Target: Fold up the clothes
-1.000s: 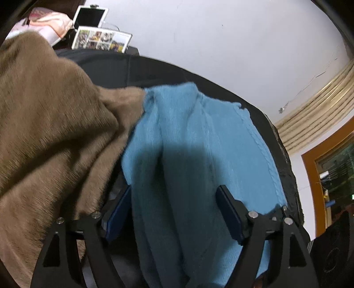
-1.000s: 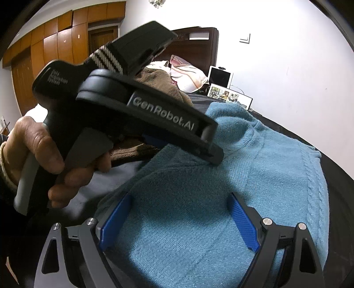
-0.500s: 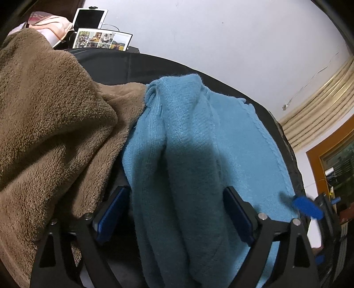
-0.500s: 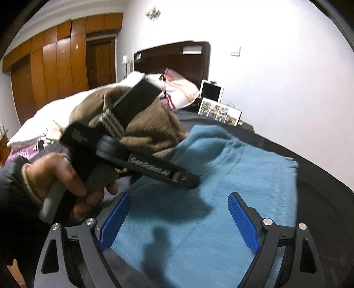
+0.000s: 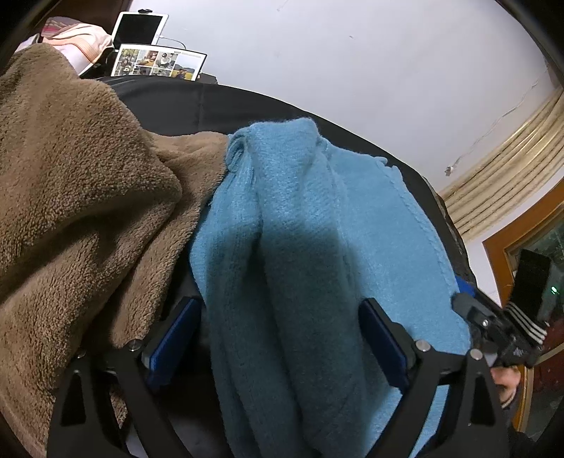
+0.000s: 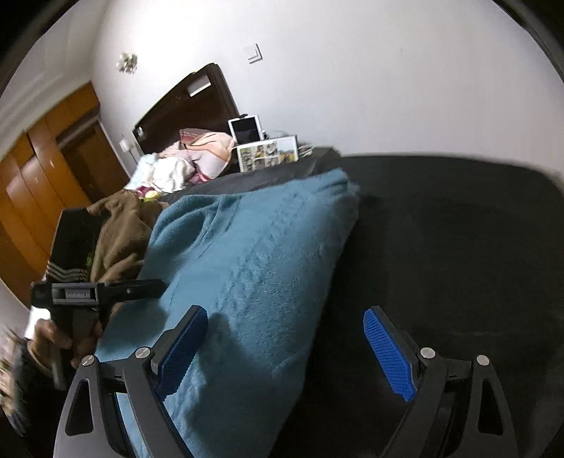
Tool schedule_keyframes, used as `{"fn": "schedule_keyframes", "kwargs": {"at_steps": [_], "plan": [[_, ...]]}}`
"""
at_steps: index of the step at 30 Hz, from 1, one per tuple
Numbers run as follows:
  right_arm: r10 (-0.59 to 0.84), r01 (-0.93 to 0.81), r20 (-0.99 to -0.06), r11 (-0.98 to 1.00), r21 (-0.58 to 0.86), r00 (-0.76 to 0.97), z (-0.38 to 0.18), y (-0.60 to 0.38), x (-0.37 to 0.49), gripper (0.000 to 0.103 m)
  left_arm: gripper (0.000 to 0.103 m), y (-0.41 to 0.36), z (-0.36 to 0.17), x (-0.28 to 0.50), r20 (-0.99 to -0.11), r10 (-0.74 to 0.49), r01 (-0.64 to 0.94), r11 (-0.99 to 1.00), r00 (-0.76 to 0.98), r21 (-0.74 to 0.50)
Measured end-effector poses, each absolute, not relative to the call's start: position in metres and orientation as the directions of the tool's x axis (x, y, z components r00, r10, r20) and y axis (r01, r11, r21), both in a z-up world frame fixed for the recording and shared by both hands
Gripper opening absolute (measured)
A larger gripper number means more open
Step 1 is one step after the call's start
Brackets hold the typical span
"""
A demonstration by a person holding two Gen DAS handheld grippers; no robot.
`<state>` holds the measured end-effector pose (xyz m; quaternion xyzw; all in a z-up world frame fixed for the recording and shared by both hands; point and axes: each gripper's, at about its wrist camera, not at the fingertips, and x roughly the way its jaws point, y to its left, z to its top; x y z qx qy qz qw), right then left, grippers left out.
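Note:
A blue knit sweater (image 5: pixel 352 229) lies spread on a black cover (image 5: pixel 176 102). A thick lengthwise fold of it runs between the pads of my left gripper (image 5: pixel 278 338). Those jaws are opening and the pads stand clear of the knit. A brown fleece garment (image 5: pixel 70 193) is heaped against the sweater's left side. In the right wrist view the sweater (image 6: pixel 253 253) ends at its right edge between the fingers of my right gripper (image 6: pixel 285 352), which is open over knit and black cover (image 6: pixel 458 246). A hand holds the left gripper (image 6: pixel 105 292) at the sweater's far side.
A tablet (image 5: pixel 139 28) and a photo collage (image 5: pixel 158 63) stand against the white wall behind the cover. Pillows and bedding (image 6: pixel 197 151) lie by a dark headboard. A wooden wardrobe (image 6: pixel 35 176) is on the left and curtains (image 5: pixel 511 158) hang on the right.
My left jaws have spread wider around the sweater fold. My right gripper has swung away from the left one to the sweater's right edge and rolled, so the room now looks tilted.

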<state>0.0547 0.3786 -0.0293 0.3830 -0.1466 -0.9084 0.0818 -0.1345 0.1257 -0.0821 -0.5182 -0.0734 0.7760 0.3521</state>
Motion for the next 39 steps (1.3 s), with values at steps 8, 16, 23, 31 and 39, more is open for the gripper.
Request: {"fn": "schedule_keyframes", "kwargs": {"at_steps": [8, 16, 23, 31, 39], "plan": [[-0.438, 0.049, -0.632, -0.843, 0.535, -0.639, -0.057, 0.395, 0.029, 0.094, 0.102, 0.132, -0.083, -0.140, -0.723, 0.670, -0.481, -0.696, -0.168, -0.533], [-0.485, 0.112, -0.642, -0.840, 0.531, -0.594, -0.067, 0.374, 0.013, 0.094, 0.102, 0.138, -0.088, -0.153, -0.684, 0.714, -0.445, -0.666, -0.146, -0.599], [-0.492, 0.139, -0.659, -0.847, 0.513, -0.569, -0.069, 0.370, 0.011, 0.089, 0.102, 0.161, -0.087, -0.144, -0.707, 0.691, -0.505, -0.669, -0.151, -0.546], [-0.474, 0.161, -0.651, -0.862, 0.481, -0.592, -0.059, 0.369, 0.033, 0.067, 0.092, 0.180, -0.083, -0.127, -0.736, 0.667, -0.518, -0.674, -0.120, -0.526], [-0.464, 0.155, -0.656, -0.868, 0.472, -0.596, -0.053, 0.381, 0.089, 0.067, 0.085, 0.179, -0.080, -0.079, -0.725, 0.688, -0.531, -0.630, -0.042, -0.567]]}}
